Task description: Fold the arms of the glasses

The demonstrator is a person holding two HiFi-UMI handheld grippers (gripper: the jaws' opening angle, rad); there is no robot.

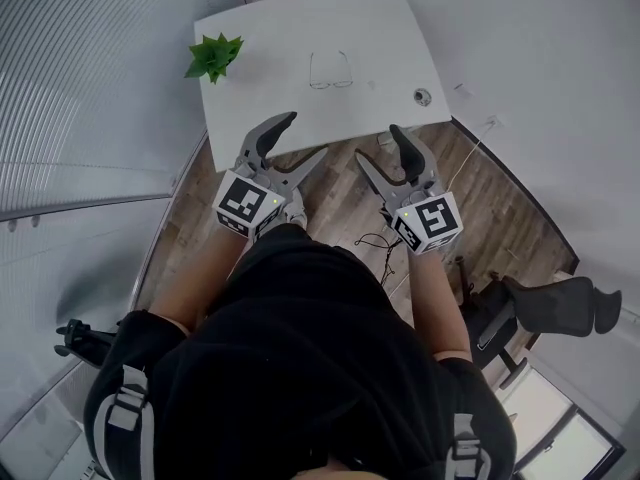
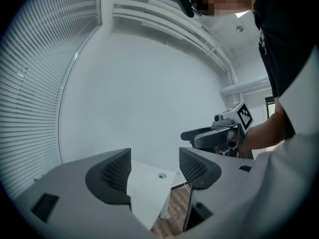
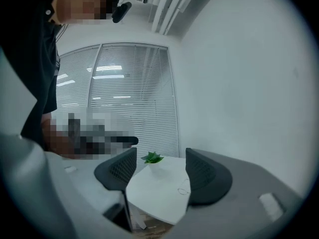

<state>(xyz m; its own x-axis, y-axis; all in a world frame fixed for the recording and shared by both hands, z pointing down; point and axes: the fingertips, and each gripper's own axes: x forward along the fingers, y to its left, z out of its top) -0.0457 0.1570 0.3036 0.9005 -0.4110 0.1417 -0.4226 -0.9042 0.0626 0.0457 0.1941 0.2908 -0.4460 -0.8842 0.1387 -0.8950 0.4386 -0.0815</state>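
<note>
A pair of thin-framed glasses (image 1: 331,72) lies on the white table (image 1: 270,28), its arms spread toward the far side; in the right gripper view the glasses (image 3: 183,187) show small between the jaws. My left gripper (image 1: 297,138) hangs open over the table's near edge, well short of the glasses. My right gripper (image 1: 383,146) is open too, held level with the left one. Neither holds anything. In the left gripper view the left gripper (image 2: 155,171) frames the table corner (image 2: 149,193), and the right gripper (image 2: 189,136) shows at the right.
A small green plant (image 1: 213,56) in a white pot stands at the table's left edge. A small round object (image 1: 422,96) sits near the right corner. Wooden floor (image 1: 340,208) with cables lies below, and a black office chair (image 1: 545,306) stands at the right. Blinds cover the left wall.
</note>
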